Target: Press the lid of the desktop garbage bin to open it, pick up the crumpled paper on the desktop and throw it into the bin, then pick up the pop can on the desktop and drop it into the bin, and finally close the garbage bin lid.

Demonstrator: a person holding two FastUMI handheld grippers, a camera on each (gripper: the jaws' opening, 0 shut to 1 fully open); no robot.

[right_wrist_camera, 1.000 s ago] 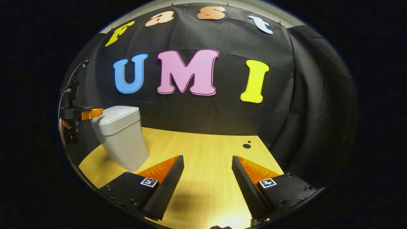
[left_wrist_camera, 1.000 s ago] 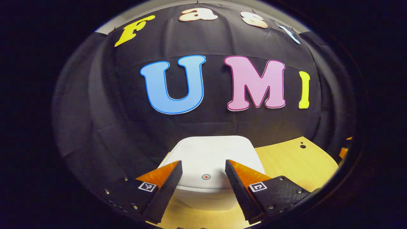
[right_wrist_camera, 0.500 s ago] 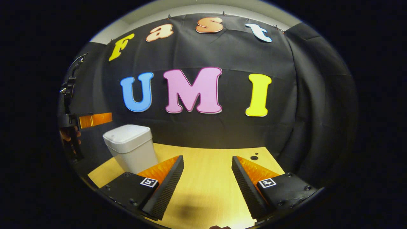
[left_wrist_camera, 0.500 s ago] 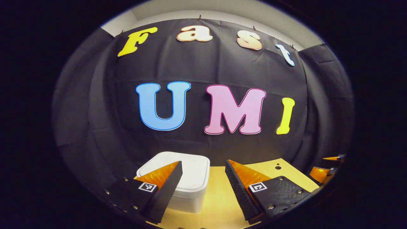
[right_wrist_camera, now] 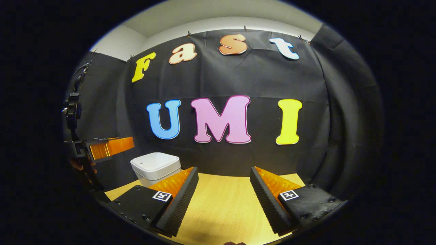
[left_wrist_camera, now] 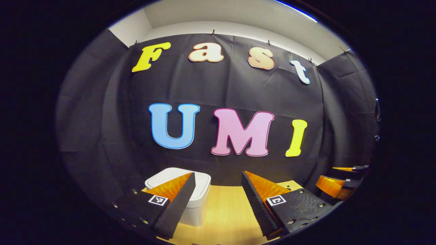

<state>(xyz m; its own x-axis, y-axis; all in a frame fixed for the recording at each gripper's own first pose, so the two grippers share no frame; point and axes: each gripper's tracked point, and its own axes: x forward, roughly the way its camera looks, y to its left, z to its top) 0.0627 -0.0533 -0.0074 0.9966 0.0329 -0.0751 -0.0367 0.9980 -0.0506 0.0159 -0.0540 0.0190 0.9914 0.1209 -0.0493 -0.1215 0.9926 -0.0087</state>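
Whereas a second ago the left gripper (left_wrist_camera: 218, 195) hung directly over the bin (left_wrist_camera: 199, 195), both grippers have since drawn back and tilted upward. Bin stands at the rear left of the surface (right_wrist_camera: 221, 200), lid (right_wrist_camera: 155, 161) shut. Right gripper (right_wrist_camera: 223, 197): jaws open, empty; left likewise. Judgement: task appears finished, the grippers retiring.

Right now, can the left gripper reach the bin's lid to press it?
Probably yes. The left gripper is open and holds nothing, and the bin stands just ahead with its lid shut. Nothing lies between them, though it hangs above and back, so it must come forward and down.
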